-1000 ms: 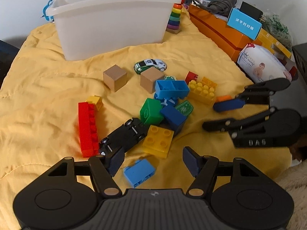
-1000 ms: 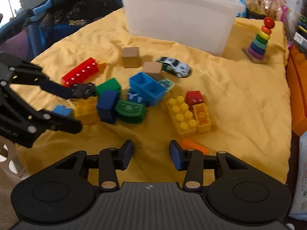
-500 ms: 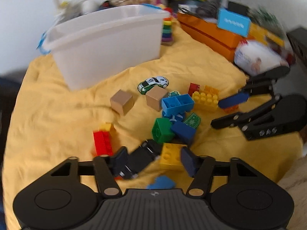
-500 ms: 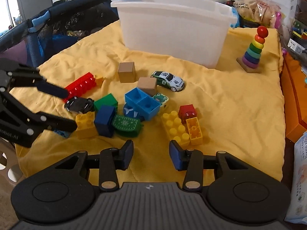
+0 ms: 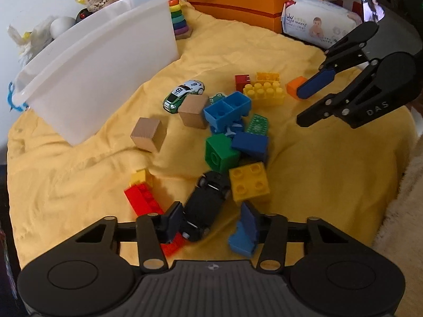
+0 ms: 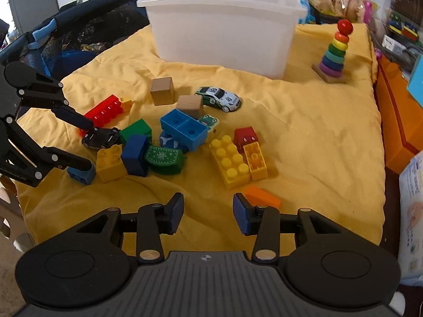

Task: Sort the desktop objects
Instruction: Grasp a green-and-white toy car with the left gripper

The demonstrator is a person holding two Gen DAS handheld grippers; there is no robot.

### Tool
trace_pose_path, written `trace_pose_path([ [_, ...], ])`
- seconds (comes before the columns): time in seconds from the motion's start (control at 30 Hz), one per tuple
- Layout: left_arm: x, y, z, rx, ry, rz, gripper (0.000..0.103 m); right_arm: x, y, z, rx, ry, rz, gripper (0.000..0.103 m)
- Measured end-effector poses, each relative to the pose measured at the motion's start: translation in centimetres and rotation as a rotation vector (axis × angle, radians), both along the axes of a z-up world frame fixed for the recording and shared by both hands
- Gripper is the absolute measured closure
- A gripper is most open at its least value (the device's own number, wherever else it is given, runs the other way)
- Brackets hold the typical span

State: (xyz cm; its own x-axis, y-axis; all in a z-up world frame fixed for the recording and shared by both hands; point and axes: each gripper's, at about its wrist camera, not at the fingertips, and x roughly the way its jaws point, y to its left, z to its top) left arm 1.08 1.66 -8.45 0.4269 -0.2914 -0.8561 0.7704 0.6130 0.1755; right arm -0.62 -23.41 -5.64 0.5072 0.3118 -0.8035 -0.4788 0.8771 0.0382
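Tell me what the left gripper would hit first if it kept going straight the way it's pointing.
Most likely the black toy car, which already lies between the open left gripper, with the yellow brick just beyond. Depth is uncertain.

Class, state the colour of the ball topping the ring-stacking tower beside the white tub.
Red; the ball shows best in the right wrist view.

Left wrist view: low and close over the near edge of the yellow quilted cloth [image 5: 317, 185], facing the translucent white plastic bin [image 5: 100, 79] at upper left. Right wrist view: slightly farther back, facing the same bin [image 6: 224, 31] head-on. Shared field: the black toy car [image 5: 206, 206] [image 6: 101, 137], the loose coloured blocks, the cloth, and each view's opposite gripper.
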Motion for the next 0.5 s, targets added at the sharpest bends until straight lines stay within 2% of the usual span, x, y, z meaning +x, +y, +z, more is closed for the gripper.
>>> trace_pose_path([
  [0.07, 0.4, 0.0, 0.5, 0.013, 0.0, -0.006, 0.068, 0.1, 0.2, 0.1, -0.006, 0.0, -0.003, 0.058],
  [0.2, 0.8, 1.0, 1.1, 0.011, -0.003, -0.012, 0.068, 0.0, 0.8, 0.3, -0.019, -0.018, 0.018, 0.057],
  [0.4, 0.2, -0.1, 0.7, 0.024, 0.009, -0.105, 0.069, 0.3, 1.2, 0.3, -0.017, -0.013, 0.017, 0.057],
  [0.5, 0.1, -0.8, -0.2, 0.076, -0.023, -0.133, 0.068, 0.6, 1.2, 0.2, -0.018, -0.006, 0.004, 0.057],
])
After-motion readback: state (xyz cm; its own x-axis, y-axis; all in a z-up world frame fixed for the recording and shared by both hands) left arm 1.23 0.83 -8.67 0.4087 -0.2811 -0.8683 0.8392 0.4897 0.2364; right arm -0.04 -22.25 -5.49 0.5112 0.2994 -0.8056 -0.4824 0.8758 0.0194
